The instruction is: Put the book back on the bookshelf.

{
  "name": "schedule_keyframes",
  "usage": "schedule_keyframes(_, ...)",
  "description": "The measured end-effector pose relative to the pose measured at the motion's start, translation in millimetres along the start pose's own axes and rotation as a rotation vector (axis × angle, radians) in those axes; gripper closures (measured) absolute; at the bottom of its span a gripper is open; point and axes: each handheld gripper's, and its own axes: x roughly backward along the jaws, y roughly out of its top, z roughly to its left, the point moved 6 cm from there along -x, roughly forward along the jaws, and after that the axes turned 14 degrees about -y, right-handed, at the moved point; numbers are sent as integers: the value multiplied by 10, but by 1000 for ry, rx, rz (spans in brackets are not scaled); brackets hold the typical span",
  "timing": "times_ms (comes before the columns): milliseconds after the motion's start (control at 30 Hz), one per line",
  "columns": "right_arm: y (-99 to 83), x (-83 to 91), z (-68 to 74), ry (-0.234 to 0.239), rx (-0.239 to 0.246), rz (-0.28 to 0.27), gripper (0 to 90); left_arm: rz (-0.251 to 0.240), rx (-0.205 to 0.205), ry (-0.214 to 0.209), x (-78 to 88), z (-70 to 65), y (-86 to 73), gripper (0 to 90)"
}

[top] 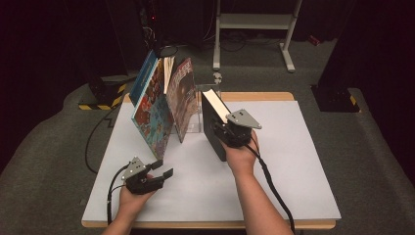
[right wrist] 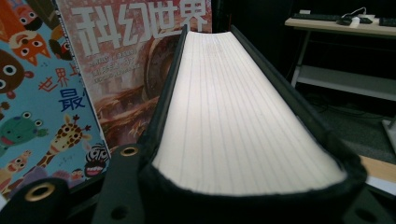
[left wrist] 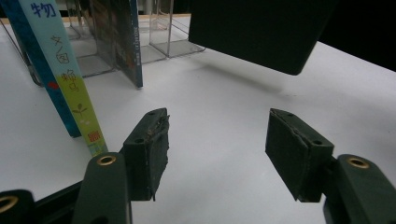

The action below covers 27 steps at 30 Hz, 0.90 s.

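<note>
A thick black-covered book (top: pixel 214 134) stands upright with its white page edge up, and my right gripper (top: pixel 224 128) is shut on its top end. In the right gripper view the pages (right wrist: pixel 233 116) run away between the jaws of the right gripper (right wrist: pixel 243 189). In the left gripper view the book (left wrist: pixel 257 32) hangs just above the white table (left wrist: pixel 224 93), with a shadow under it. My left gripper (top: pixel 164 169) rests low near the table's front left, open, nothing between the jaws of the left gripper (left wrist: pixel 217 144).
Several books lean in a clear acrylic rack (top: pixel 195 125) at the table's back left: a cartoon-animal book (top: pixel 152 115), a reddish magazine (top: pixel 182 95) and a blue book (top: pixel 143 76). A blue-green spine (left wrist: pixel 70 79) stands close to my left gripper. A metal stand (top: pixel 254 22) is behind the table.
</note>
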Motion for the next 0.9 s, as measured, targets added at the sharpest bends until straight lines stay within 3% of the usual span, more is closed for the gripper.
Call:
schedule_keyframes(400, 82, -323, -4, -46, -19, 9, 534, 8, 3, -3, -4, -5, -9, 394)
schedule_keyframes(600, 118, -480, 22, -70, -17, 7, 534, 38, -16, 16, -21, 23, -54, 381)
schedule_keyframes(900, 118, -701, 55, -104, -20, 5, 534, 35, -30, 31, -13, 36, -55, 373)
